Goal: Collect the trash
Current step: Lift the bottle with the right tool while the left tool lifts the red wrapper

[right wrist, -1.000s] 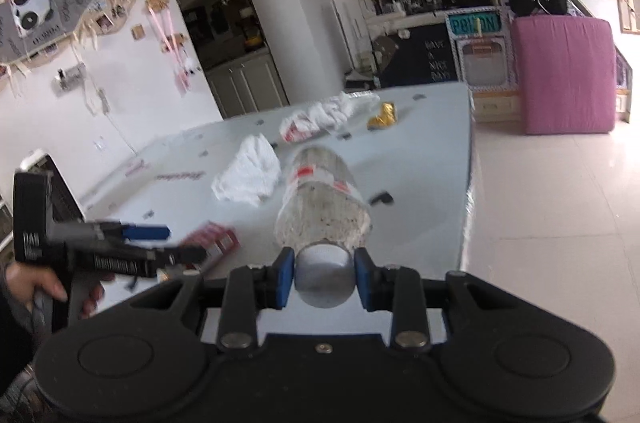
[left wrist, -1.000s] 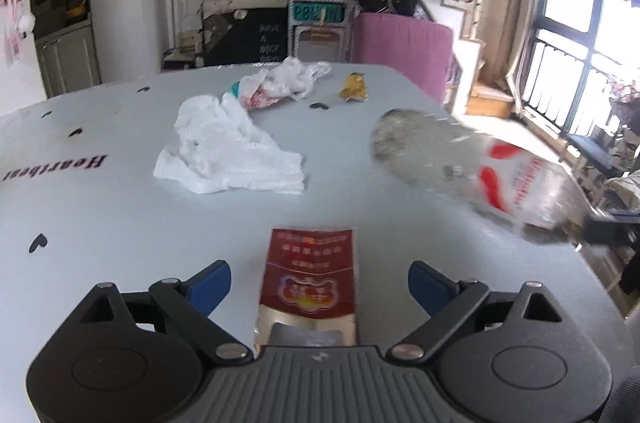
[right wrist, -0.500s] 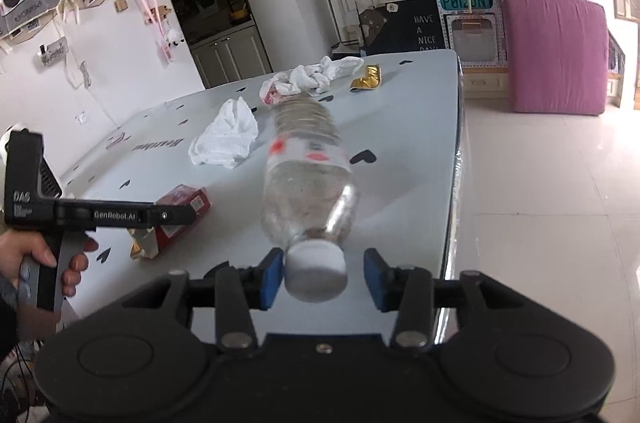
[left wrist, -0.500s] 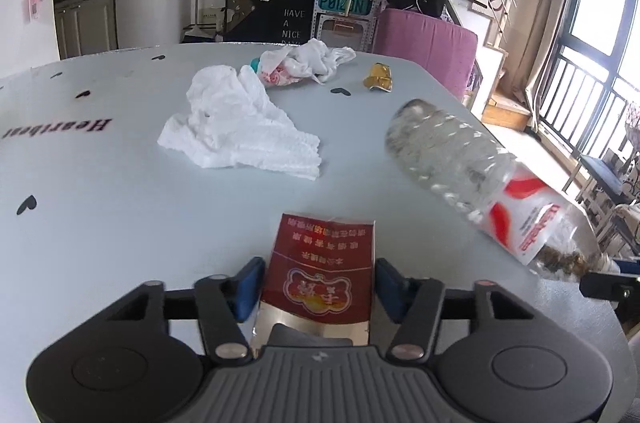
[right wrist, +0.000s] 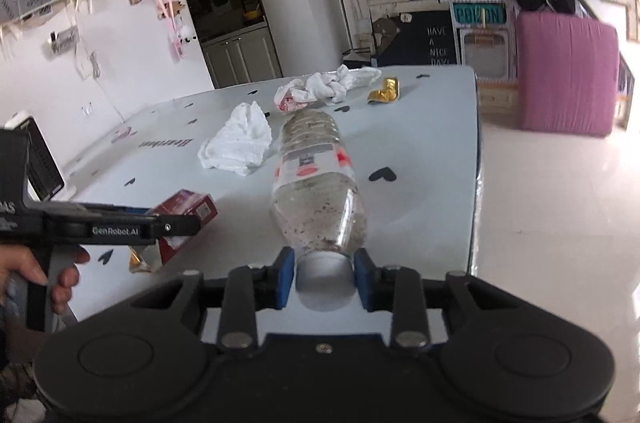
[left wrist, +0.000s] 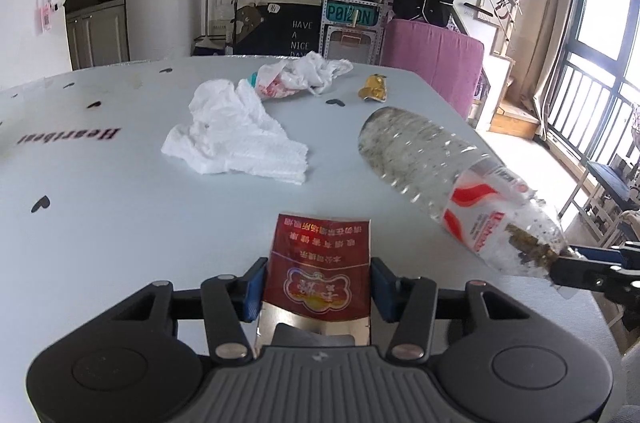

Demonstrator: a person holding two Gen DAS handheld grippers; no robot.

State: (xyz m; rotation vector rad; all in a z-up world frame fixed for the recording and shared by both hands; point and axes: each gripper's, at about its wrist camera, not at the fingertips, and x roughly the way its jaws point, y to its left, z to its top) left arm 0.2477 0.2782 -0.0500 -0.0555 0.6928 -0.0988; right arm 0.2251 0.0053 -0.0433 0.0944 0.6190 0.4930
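- On the pale table (left wrist: 120, 231), the left gripper (left wrist: 318, 283) clamps a red cigarette pack (left wrist: 320, 271).
- At 3 o'clock, the right gripper (right wrist: 324, 277) pinches a plastic bottle (right wrist: 316, 183) by its cap.

Left wrist: low over surface (left wrist: 100, 223), faces far kitchen.
Right wrist: low at surface's right edge, same facing.
Shared: surface middle.
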